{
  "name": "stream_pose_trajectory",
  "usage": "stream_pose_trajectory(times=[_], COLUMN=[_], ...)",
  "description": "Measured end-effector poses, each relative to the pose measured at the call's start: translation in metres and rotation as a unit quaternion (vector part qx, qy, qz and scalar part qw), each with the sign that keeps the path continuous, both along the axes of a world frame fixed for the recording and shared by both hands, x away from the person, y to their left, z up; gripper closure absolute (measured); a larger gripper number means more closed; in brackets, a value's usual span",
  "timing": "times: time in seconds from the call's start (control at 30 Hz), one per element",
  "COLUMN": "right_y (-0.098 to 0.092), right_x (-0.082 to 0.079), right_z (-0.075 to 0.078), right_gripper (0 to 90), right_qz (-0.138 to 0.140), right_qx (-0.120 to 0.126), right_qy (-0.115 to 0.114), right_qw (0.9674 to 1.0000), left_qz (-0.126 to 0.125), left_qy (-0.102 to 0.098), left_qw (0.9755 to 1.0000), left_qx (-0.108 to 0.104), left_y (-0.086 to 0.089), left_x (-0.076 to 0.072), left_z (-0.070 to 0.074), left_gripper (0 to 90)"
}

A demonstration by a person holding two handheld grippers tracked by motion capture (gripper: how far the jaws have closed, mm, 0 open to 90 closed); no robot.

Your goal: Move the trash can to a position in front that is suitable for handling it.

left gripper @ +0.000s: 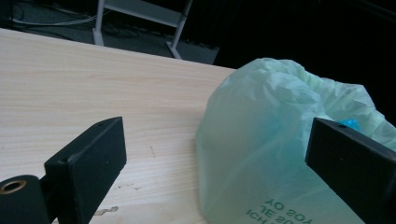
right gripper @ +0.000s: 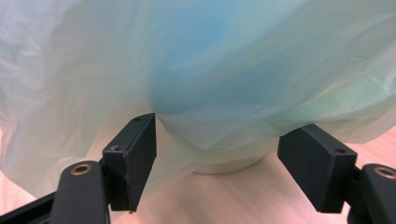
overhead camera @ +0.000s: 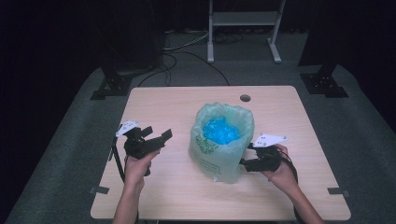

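A pale green plastic bag (overhead camera: 220, 147) is stood upright near the middle of the wooden table (overhead camera: 154, 196), its mouth open and something bright blue (overhead camera: 220, 130) seen inside. The left gripper (overhead camera: 158, 136) is held well to the bag's left, jaws spread wide, nothing between them. The right gripper (overhead camera: 243, 161) is pressed up against the bag's lower right side, jaws wide as well, the thin plastic bulging between them but not pinched.

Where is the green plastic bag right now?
In the high view, the pale green plastic bag stands just right of the wooden table's middle, between the left gripper and the right gripper.
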State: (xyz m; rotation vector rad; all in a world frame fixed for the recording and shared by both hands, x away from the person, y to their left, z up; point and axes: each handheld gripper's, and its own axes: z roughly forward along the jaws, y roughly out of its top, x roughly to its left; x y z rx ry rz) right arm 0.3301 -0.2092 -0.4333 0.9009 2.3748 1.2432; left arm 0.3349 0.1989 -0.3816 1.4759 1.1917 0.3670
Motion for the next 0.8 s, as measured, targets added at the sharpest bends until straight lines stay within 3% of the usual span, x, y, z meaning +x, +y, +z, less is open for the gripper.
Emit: stream_pose_trajectory(times=[0.57, 0.8], right_y=[0.057, 0.078], right_x=[0.027, 0.035], right_z=[0.006, 0.005], right_gripper=[27.6, 27.6], right_qz=[0.006, 0.011], right_qx=[0.000, 0.002], right_qy=[-0.021, -0.021], right_qw=[0.9998, 0.9997], left_qz=[-0.019, -0.018], left_qy=[-0.011, -0.003], left_qw=[0.9997, 0.9997], left_qx=[-0.014, -0.016], left_y=[-0.001, 0.002], left_x=[-0.003, -0.001], left_z=[0.009, 0.006], left_gripper=[4.2, 4.3])
